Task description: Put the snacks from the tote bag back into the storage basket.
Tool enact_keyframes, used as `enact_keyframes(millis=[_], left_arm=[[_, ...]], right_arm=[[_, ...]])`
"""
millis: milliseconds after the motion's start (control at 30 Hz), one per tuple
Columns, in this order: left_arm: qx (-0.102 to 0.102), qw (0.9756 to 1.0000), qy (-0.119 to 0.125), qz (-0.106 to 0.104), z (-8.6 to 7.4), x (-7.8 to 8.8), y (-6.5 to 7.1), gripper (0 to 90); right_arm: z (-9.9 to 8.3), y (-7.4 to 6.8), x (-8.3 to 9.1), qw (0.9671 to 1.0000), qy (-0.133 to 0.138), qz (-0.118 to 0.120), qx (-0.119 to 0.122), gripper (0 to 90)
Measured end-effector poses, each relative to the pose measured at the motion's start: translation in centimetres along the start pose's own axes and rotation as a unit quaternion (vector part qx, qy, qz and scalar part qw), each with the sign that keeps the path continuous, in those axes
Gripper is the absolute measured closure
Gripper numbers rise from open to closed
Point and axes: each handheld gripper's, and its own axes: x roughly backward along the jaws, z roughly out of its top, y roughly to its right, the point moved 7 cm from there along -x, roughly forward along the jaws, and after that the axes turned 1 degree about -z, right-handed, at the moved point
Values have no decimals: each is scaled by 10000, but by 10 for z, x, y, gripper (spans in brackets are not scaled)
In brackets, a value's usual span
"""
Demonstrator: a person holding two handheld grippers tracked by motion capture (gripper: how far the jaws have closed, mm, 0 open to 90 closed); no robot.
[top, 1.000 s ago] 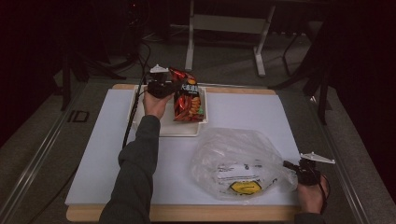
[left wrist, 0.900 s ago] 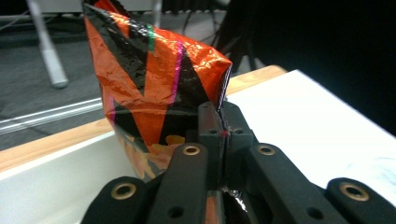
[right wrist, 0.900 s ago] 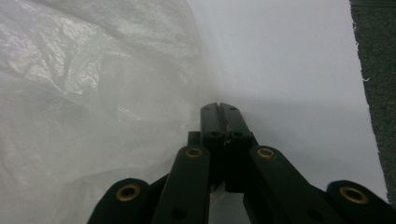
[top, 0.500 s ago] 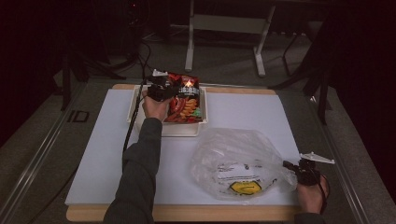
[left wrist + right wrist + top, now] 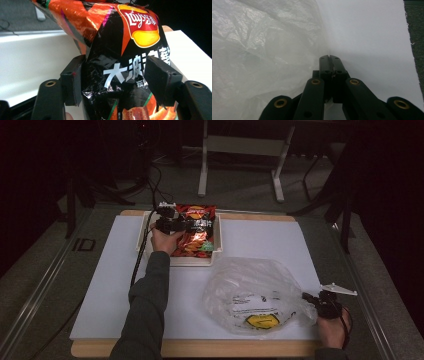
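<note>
Nearest the person, the right gripper (image 5: pixel 311 299) rests low on the white table mat (image 5: pixel 260 240), its jaws pressed fully together, and a thin edge of the clear plastic bag (image 5: pixel 250 295) appears pinched in the seam between them. In the right gripper view the crumpled bag (image 5: pixel 257 55) swells up directly to the left of the closed tips and touches them, while bare mat (image 5: pixel 374 45) stretches ahead and to the right. From above, the bag lies just left of this gripper, with a yellow-and-black label facing up. Farther out, the left gripper (image 5: pixel 172 222) sits over the shallow white tray (image 5: pixel 215 257) at the far side of the mat. Its jaws have just been opening and now stand apart, with the orange-and-black chip bag (image 5: pixel 120 50) between them. In the left gripper view the left pad (image 5: pixel 72 82) lies against the crinkled foil, and the right pad (image 5: pixel 160 80) stands in front of the printed face; a firm squeeze is not apparent. The chip bag (image 5: pixel 197 232) lies in the tray, extending ahead of the jaws.
</note>
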Motion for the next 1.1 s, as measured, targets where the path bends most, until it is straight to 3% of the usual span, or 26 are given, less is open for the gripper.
enact_keyframes(millis=[100, 233, 500, 800, 900, 1000, 1100], left_arm=[[71, 9999, 79, -52, 0, 5, -2, 309], [19, 9998, 177, 2, 3, 13, -4, 275], [102, 9994, 326, 3, 7, 28, -6, 278], [-200, 9988, 448, -25, 12, 46, 8, 333], [-271, 9977, 616, -20, 14, 54, 13, 355], [-275, 9978, 576, -194, 11, 57, 16, 412], [-379, 9979, 501, -140, 8, 59, 16, 421]], right_arm=[[0, -1, 0, 10000, -12, 1, 18, 891], [0, -1, -1, 10000, -7, 6, 32, 891], [0, -2, -1, 10000, -3, 21, 28, 890], [-1, -3, 0, 10000, -4, 9, 26, 890], [-1, -4, 0, 10000, -18, 3, 58, 890], [-1, -4, 0, 10000, -9, 6, 66, 890], [-1, -4, 0, 10000, -17, 9, 58, 890]])
